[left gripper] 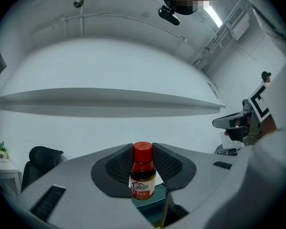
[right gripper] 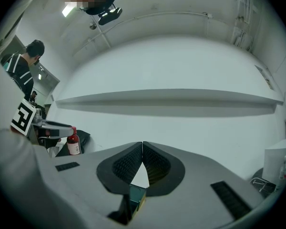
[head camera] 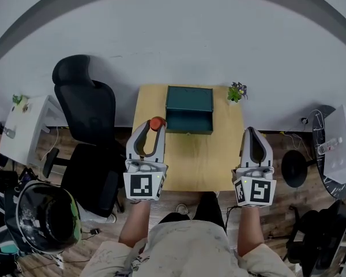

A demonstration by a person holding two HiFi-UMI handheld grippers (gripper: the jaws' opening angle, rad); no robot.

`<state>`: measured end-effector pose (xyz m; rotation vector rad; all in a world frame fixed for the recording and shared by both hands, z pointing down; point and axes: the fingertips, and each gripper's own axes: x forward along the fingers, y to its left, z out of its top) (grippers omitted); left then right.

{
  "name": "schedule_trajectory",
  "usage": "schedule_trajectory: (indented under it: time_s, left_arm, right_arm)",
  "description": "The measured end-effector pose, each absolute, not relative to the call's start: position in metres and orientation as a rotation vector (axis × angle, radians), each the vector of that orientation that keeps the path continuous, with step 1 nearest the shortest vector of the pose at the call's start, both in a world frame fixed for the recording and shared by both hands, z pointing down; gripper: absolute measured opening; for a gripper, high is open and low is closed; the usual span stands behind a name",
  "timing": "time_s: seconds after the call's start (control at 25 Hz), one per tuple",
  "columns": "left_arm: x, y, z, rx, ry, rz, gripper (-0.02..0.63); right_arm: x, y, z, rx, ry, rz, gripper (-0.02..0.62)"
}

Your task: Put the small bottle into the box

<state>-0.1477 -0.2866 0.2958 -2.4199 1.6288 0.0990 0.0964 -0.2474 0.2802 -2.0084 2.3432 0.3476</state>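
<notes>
— Small bottle (head camera: pixel 157 123): where do we have it?

— We hold it upright in the left gripper (head camera: pixel 151 127); the ribbed pads press on its sides, with the red cap on top and the white label facing the gripper's camera. In the head view the cap shows just beside the front left corner of the box (head camera: pixel 189 101).

— And our right gripper (head camera: pixel 252 131)?

— Its jaws are closed tip to tip with nothing between them; it hangs over the right edge of the table (head camera: pixel 202 160), well apart from the left one.

— What do we see of the surface?

— A light wooden top; the dark green box stands open at the back middle; a small potted plant (head camera: pixel 237 92) sits at the back right corner, near the box but not touching it.

— And the room?

— A plain white wall (head camera: pixel 179 33) runs behind the table; a black office chair (head camera: pixel 86 111) stands just left of it; the floor (head camera: pixel 279 146) is wood; a white cabinet (head camera: pixel 23 128) is further left.
</notes>
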Motion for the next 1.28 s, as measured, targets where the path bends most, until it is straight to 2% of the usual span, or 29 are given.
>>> schedule_trajectory:
  time_s: [0.8, 1.28]
  left_arm:
    - [-0.08, -0.356, 0.331, -2.481, 1.606, -0.021, 0.13]
    - [-0.041, -0.397, 0.396, -2.602, 1.601, -0.172, 0.13]
  right_arm:
    - [0.154, -0.316, 0.321, -2.016, 2.368, 0.232, 0.017]
    - [0.179, -0.356, 0.387, -2.063, 2.413, 0.031, 0.017]
